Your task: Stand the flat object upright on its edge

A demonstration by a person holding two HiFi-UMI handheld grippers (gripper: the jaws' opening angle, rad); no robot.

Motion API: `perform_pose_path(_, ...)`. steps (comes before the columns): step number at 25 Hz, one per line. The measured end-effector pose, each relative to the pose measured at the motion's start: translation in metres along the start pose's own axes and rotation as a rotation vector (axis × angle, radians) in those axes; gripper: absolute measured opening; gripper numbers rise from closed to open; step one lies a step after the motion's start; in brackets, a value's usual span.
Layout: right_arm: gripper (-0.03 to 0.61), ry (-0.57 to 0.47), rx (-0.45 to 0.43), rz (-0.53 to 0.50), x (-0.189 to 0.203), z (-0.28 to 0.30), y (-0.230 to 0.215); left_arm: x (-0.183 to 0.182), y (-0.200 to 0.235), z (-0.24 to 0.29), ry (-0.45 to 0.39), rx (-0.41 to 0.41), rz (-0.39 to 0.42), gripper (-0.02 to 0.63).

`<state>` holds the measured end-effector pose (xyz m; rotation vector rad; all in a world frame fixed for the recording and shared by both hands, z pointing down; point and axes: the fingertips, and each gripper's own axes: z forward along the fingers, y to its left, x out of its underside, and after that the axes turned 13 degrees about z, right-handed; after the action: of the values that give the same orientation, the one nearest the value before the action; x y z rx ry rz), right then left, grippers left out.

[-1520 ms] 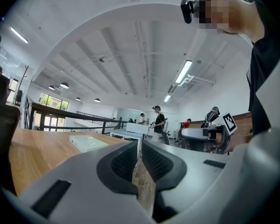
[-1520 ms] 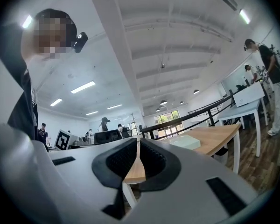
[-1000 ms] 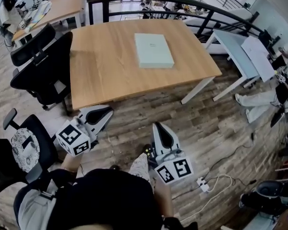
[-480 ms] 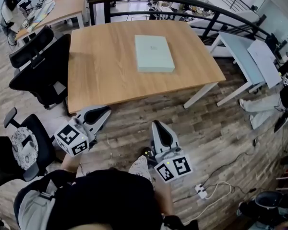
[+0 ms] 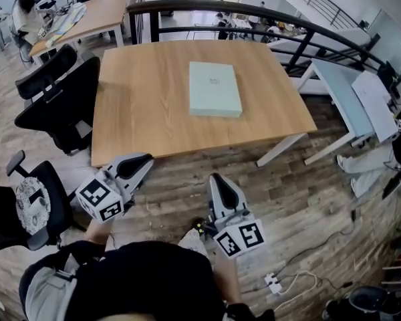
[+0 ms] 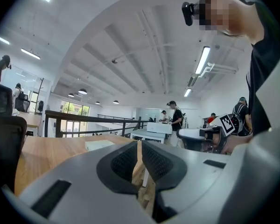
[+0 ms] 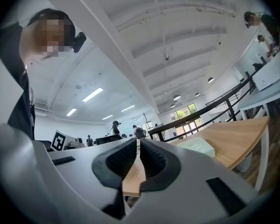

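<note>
A flat pale green box (image 5: 214, 89) lies face up on the wooden table (image 5: 147, 99), a little right of its middle. The left gripper view shows the box (image 6: 99, 144) low and far off, and the right gripper view shows it (image 7: 199, 146) the same way. My left gripper (image 5: 146, 159) is shut and empty, hanging over the floor just short of the table's near edge. My right gripper (image 5: 218, 178) is also shut and empty, over the floor further from that edge. Both point level toward the table.
Two black office chairs (image 5: 60, 95) stand at the table's left side, and another chair (image 5: 27, 202) is by my left. A black railing (image 5: 254, 12) runs behind the table. A white desk (image 5: 351, 95) stands at right. A cable and power strip (image 5: 274, 286) lie on the floor.
Both grippers have moved forward toward the table's near edge, jaws still shut. The box has not moved on the table.
</note>
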<state>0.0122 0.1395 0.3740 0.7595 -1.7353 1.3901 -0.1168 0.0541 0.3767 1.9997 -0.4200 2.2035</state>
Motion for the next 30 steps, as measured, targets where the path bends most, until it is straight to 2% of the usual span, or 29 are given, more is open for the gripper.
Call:
perform_pose_path(8,0.032,0.003,-0.03,0.001,-0.029,0.003,-0.037,-0.008,-0.006,0.044,0.029,-0.014,0.027,0.04)
perform_pose_path(15,0.032,0.005,-0.011,0.024,-0.043,-0.007,-0.078,-0.011,-0.031,0.095,0.048,0.045,0.061,0.04)
perform_pose_path(20,0.032,0.003,-0.026,0.038,-0.051,-0.007,-0.094,-0.008,-0.034,0.115,0.078,0.052,0.062,0.04)
perform_pose_path(30,0.032,-0.008,-0.026,0.055,-0.072,-0.016,-0.137,-0.019,-0.043,0.158,0.07,0.039,0.069,0.04)
